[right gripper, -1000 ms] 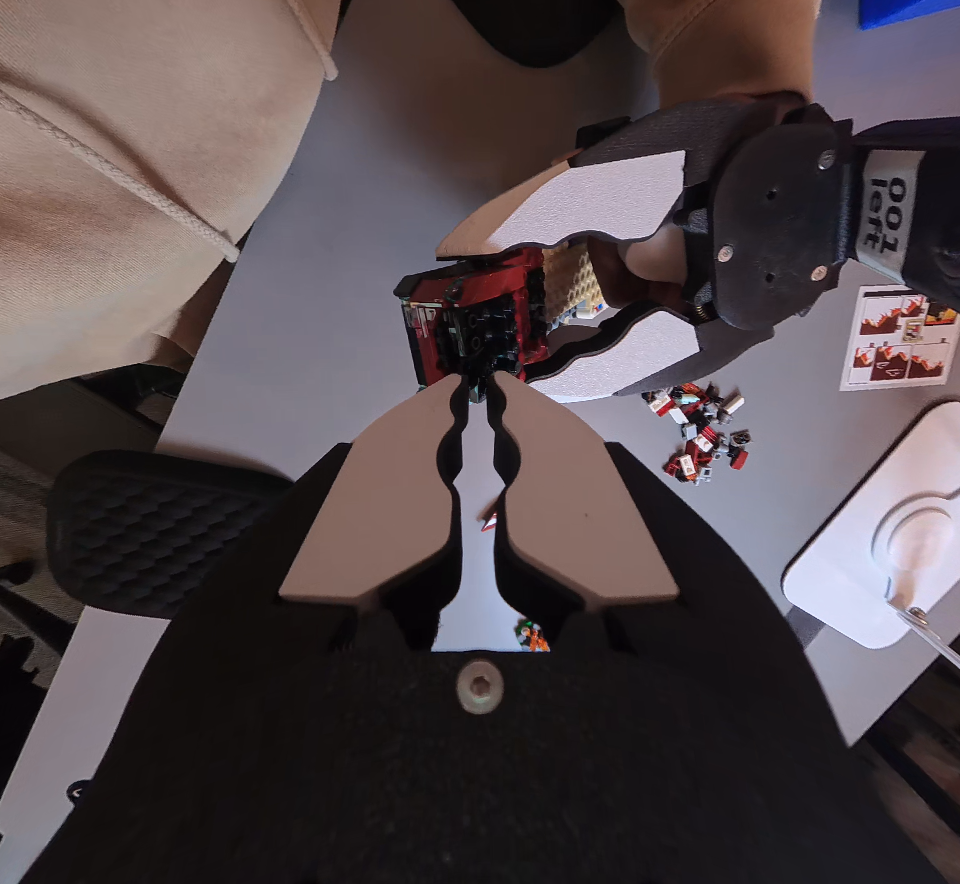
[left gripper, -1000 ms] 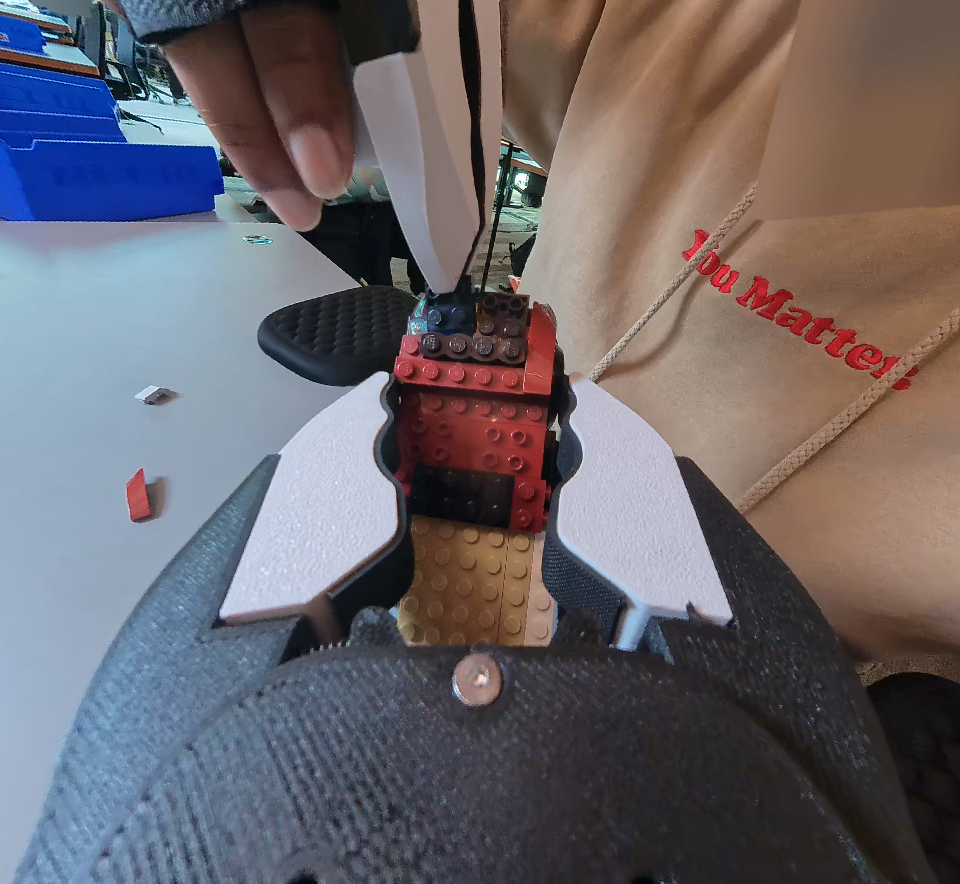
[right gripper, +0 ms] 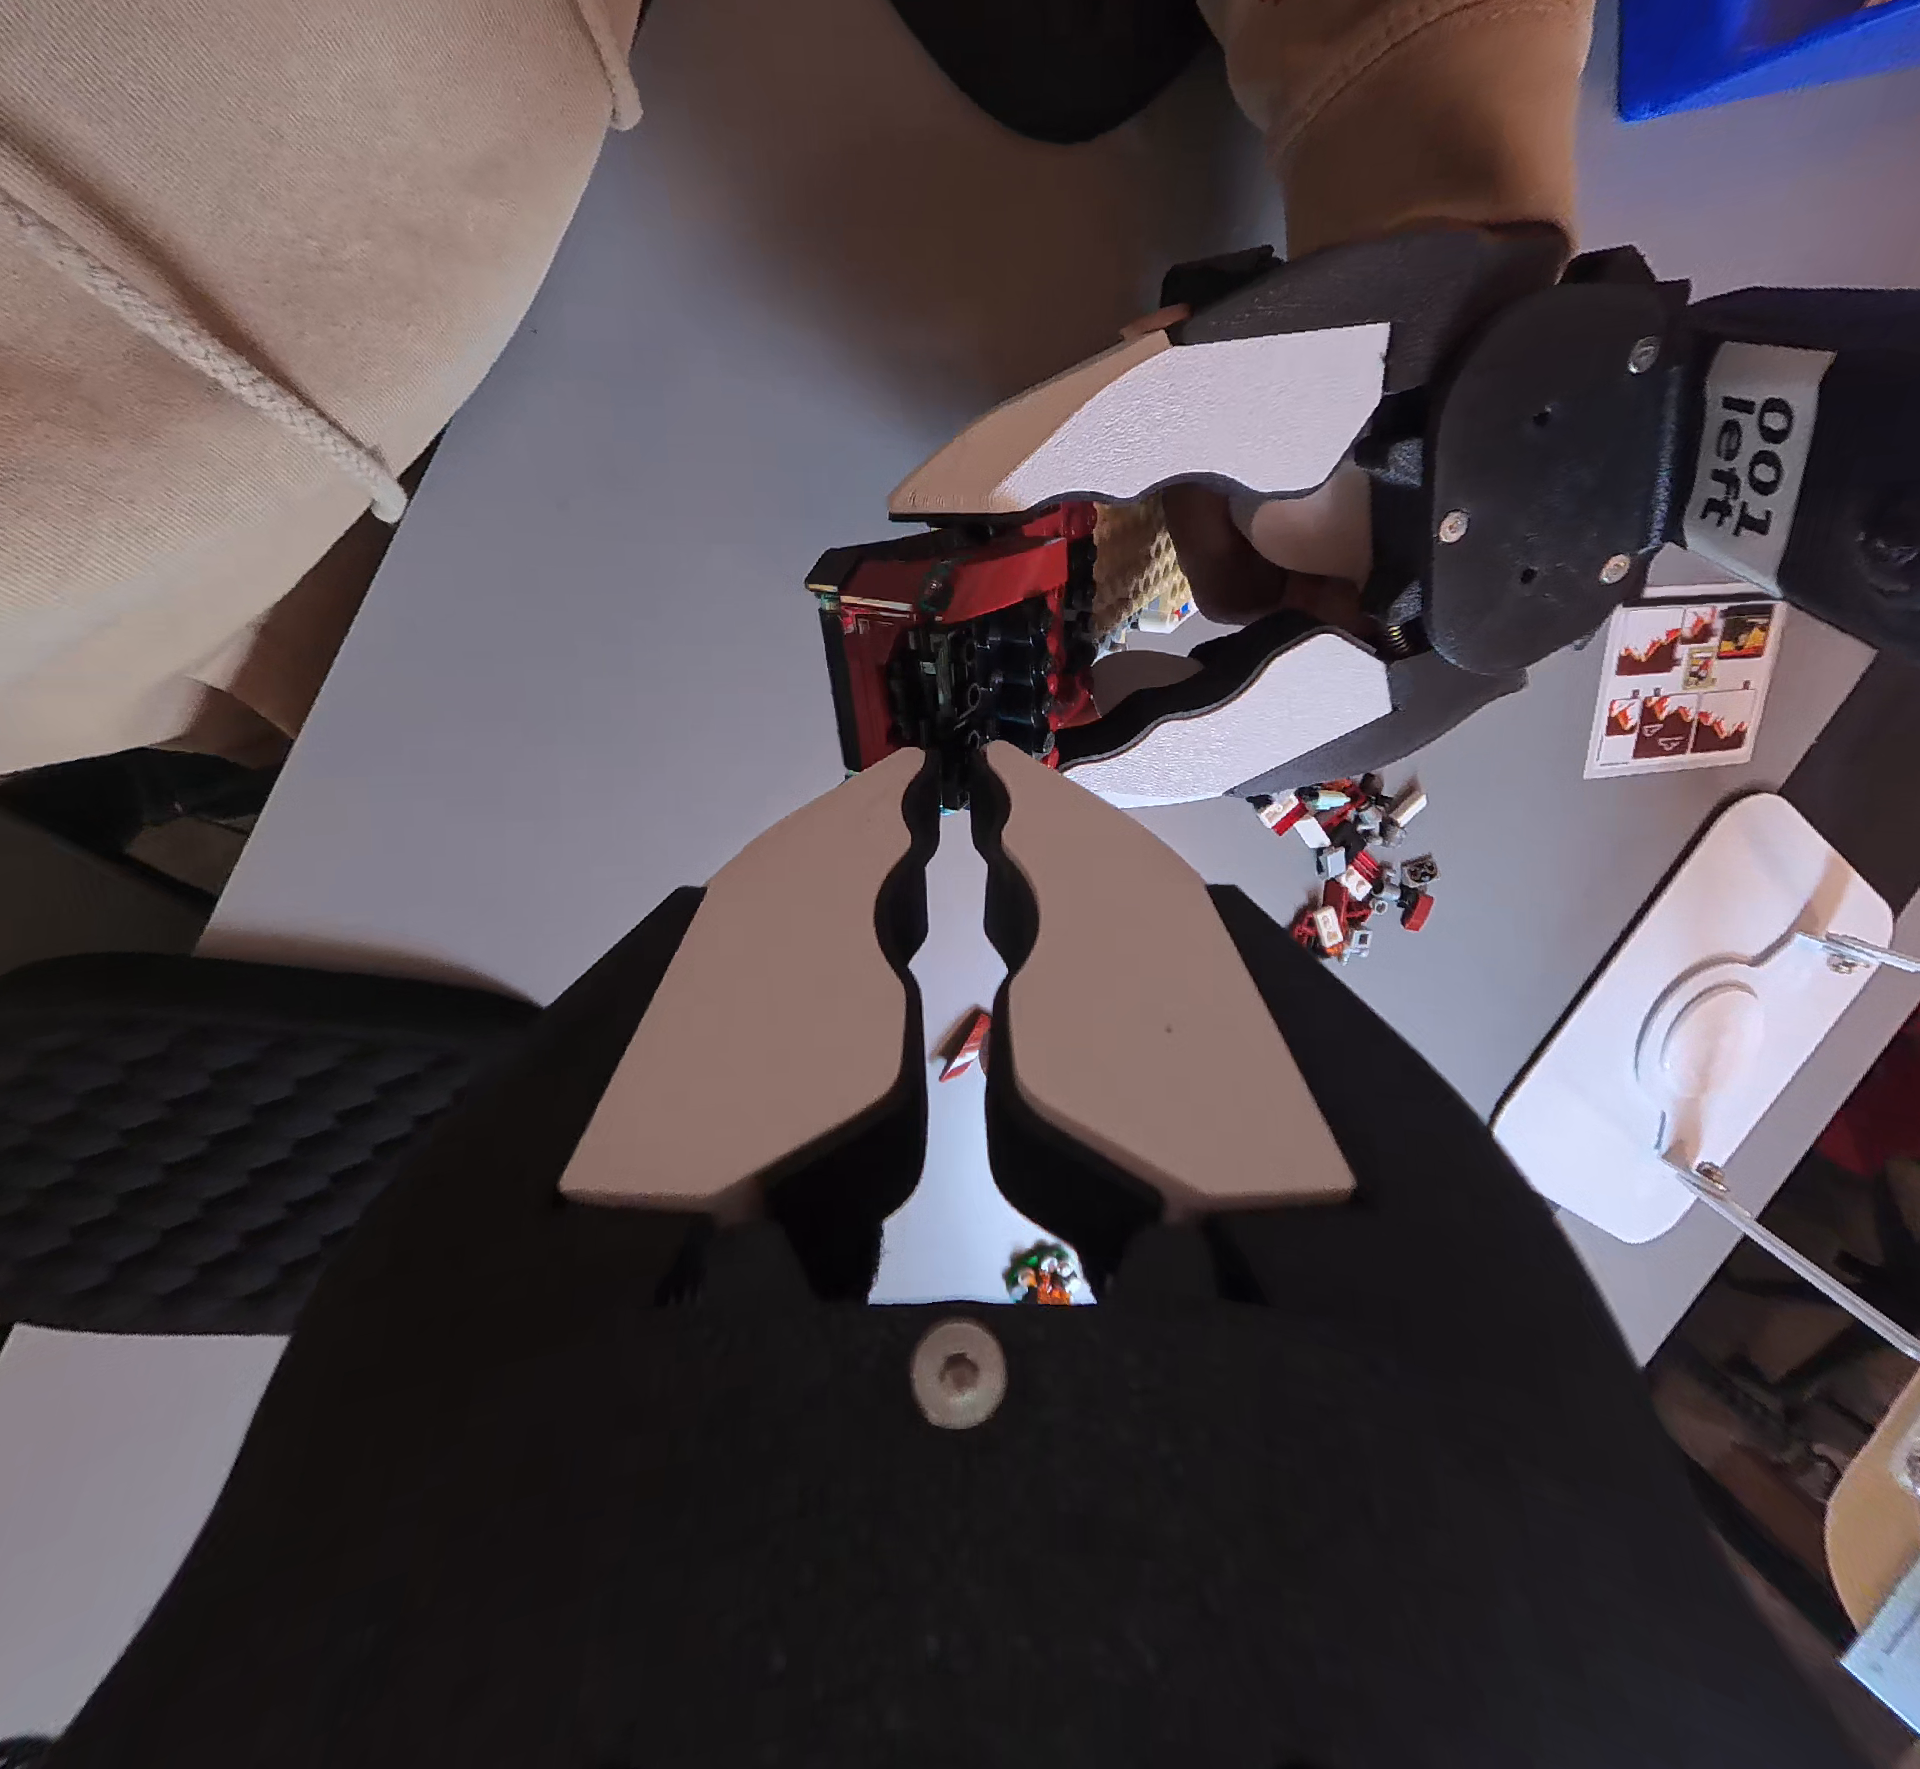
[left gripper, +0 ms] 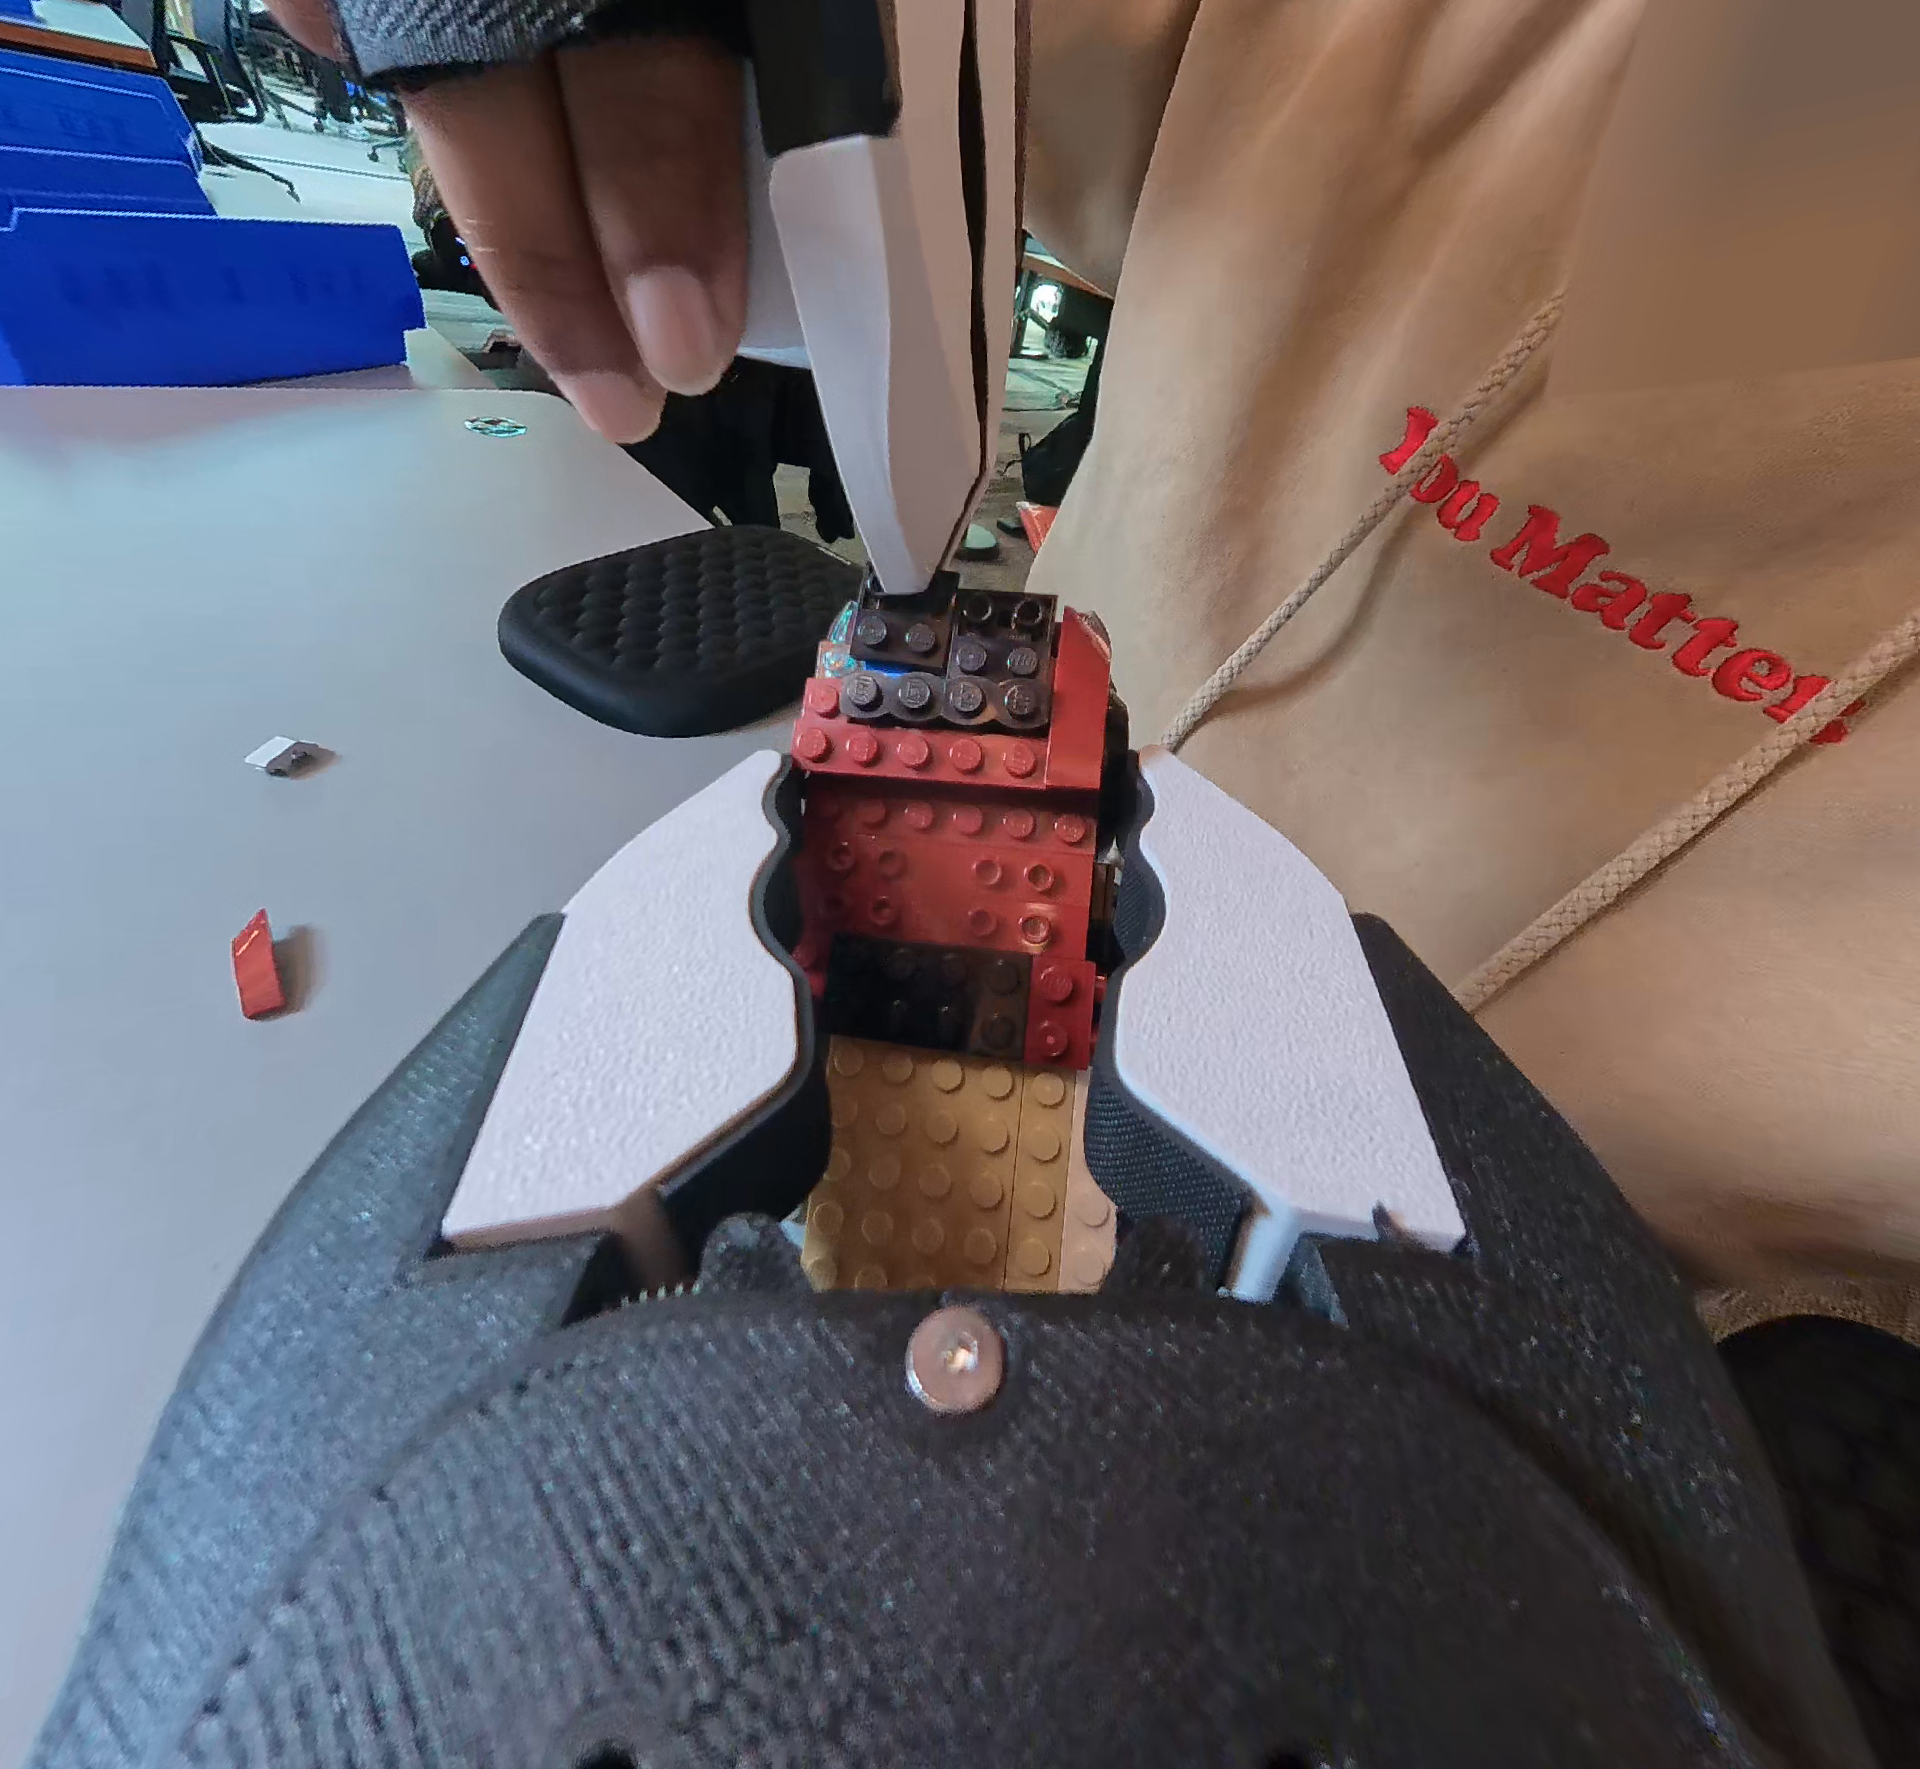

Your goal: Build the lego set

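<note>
1. Above the surface point(right gripper: 520, 680) edge nearest you, your left tool point(left gripper: 956, 784) clamps the red brick model point(left gripper: 945, 867).
2. Your right tool point(right gripper: 958, 769), nearly closed, pinches a small black plate point(left gripper: 902, 623) on the model's top.
3. Loose bricks point(right gripper: 1351, 867) lie unattached mid-surface.

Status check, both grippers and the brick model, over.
Left gripper clamped on red brick model. Right gripper pinching small black plate at model's top. Loose bricks clear.
</note>
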`<state>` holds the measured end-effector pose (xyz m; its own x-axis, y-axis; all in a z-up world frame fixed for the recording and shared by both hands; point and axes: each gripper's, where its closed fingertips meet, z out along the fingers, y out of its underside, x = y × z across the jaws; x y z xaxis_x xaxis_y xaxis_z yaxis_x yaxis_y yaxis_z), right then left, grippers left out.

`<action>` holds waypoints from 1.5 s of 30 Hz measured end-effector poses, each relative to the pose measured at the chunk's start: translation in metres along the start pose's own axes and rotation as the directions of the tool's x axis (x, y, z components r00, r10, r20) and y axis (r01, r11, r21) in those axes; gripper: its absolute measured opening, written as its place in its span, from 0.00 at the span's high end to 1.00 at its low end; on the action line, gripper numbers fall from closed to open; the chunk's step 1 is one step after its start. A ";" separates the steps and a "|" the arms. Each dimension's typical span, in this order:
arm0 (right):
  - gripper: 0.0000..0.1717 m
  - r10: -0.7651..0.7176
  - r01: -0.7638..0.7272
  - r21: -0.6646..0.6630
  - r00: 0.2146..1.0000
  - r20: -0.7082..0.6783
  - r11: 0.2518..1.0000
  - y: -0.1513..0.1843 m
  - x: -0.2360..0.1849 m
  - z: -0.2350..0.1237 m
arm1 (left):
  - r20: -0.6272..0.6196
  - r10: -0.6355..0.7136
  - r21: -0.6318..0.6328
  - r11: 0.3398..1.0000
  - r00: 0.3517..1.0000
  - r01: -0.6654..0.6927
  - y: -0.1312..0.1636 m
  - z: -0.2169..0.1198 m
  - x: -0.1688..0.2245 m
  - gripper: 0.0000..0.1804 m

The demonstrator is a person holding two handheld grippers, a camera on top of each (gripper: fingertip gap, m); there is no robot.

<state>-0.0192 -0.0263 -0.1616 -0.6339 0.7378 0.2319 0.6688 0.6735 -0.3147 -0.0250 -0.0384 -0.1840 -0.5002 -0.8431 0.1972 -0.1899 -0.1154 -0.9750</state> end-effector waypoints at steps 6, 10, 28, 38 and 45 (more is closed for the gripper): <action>0.97 -0.024 0.024 0.023 1.000 -0.011 0.999 0.001 -0.009 0.008 | 0.013 0.024 -0.077 0.997 1.000 -0.023 0.009 0.005 0.000 0.68; 0.97 -0.063 0.063 0.027 0.998 -0.027 0.998 0.005 -0.017 0.018 | 0.037 0.057 -0.176 0.983 0.998 -0.050 0.022 0.009 -0.001 0.68; 0.97 -0.181 0.194 0.014 0.935 -0.305 0.981 0.030 -0.054 0.090 | 0.074 0.280 -0.626 0.760 0.957 -0.174 0.100 0.028 -0.018 0.68; 0.97 -0.172 0.189 0.009 0.912 -0.373 0.982 0.031 -0.056 0.092 | 0.065 0.327 -0.633 0.744 0.943 -0.215 0.102 0.028 -0.020 0.68; 0.97 -0.209 0.215 -0.026 0.909 -0.360 0.976 0.031 -0.059 0.093 | 0.059 0.342 -0.633 0.739 0.938 -0.229 0.103 0.029 -0.020 0.67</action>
<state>0.0032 -0.0532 -0.2706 -0.5764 0.5459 0.6080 0.5270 0.8170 -0.2340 -0.0099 -0.0484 -0.2913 -0.4840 -0.8614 -0.1541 -0.5609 0.4405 -0.7010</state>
